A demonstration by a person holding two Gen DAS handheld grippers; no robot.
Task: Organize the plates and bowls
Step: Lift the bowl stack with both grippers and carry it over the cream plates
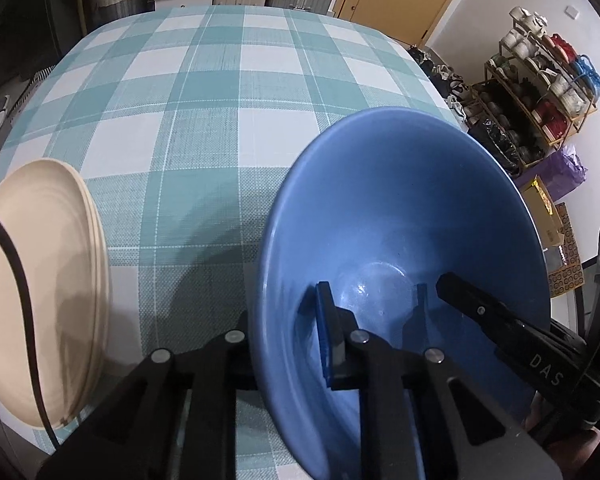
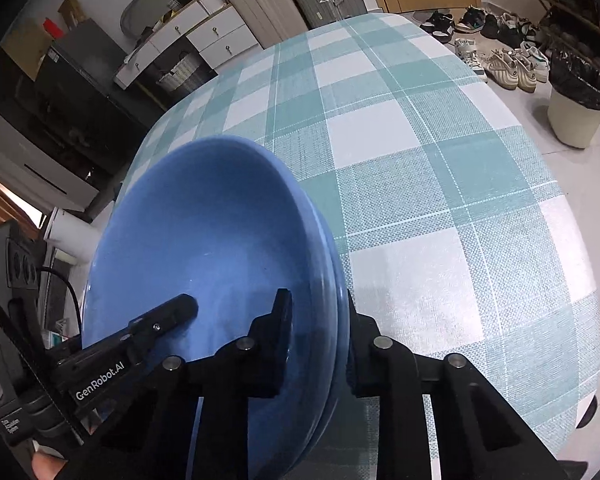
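at lower right of the left view, the blue bowl (image 1: 400, 208) is pinched at opposite rims by left gripper (image 1: 288, 344) and right gripper (image 2: 320, 340); looks glazed, slippery, breakable; rim holds best.

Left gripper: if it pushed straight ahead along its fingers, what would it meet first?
The left gripper already straddles the blue bowl rim. Going on, the wall would likely seat deeper between its fingers; beyond lies only checked tablecloth. Depth is unclear.
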